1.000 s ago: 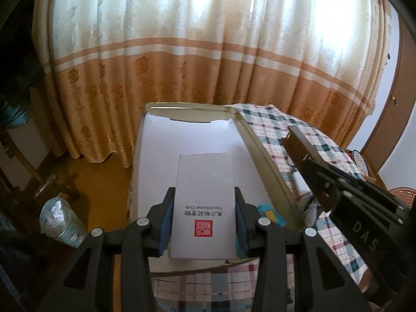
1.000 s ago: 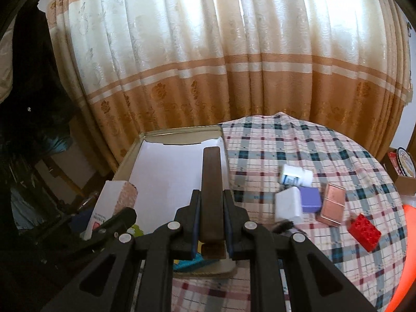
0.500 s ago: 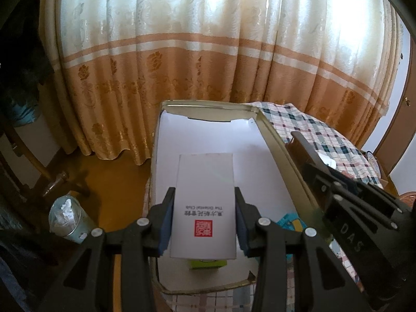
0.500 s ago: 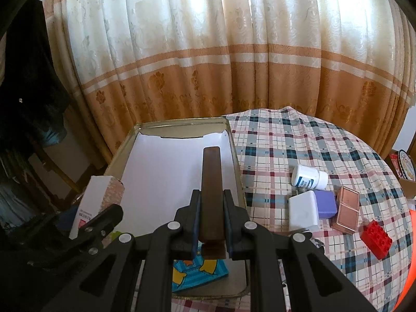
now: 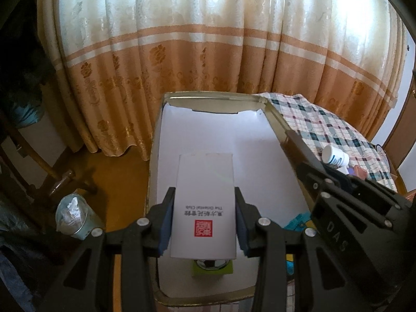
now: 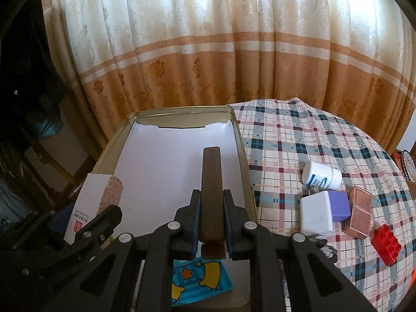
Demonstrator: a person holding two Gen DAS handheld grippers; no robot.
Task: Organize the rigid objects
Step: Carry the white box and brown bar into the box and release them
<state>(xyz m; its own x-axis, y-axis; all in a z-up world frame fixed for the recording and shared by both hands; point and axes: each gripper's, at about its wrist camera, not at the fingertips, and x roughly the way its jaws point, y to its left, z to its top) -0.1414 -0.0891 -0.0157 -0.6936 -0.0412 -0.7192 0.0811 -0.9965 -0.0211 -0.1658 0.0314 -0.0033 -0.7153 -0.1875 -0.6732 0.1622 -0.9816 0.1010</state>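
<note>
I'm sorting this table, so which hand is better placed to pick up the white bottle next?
Right, once freed: the white bottle lies on the cloth on its side. Both grippers are full: white box left, brown bar right.

Backlit cream-and-orange curtain (image 5: pixel 208 52) above brown floor (image 5: pixel 124 182).

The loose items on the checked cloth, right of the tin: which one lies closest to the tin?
The white block. It lies nearer the tin than the white bottle, purple cube, copper case and red brick.

Table under a plaid cloth (image 6: pixel 299 140) carrying a paper-lined tin tray (image 6: pixel 240 156), white bottle (image 6: pixel 321 175), white, purple and copper boxes, red brick (image 6: pixel 386 245).
</note>
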